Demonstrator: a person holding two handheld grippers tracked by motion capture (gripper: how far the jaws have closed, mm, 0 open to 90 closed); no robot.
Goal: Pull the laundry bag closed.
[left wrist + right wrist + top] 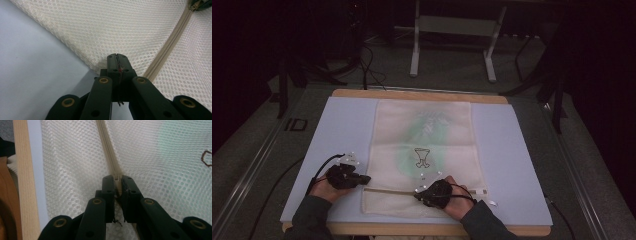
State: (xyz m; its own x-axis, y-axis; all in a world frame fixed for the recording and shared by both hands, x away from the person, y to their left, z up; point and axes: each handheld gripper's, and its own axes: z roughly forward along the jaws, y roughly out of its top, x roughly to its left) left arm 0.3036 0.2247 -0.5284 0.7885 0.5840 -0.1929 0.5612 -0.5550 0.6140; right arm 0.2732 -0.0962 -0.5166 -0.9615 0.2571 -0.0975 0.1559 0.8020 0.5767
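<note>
Around us the room is dark, with a grey carpeted floor (452, 65) and a white metal stand (454, 35) beyond the table. We work on a pale blue board (522, 165) over a wooden tabletop (417, 95), where the cream mesh bag (424, 155) lies flat at the centre. Our left gripper (364, 179) pinches the bag's left edge by the zipper (389, 190), and our right gripper (418, 196) is clamped on the zipper.

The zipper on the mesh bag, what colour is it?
Beige zipper on the cream mesh bag, clearest in the left gripper view.

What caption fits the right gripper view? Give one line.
Right gripper shut on the beige zipper of a white mesh bag.
</note>
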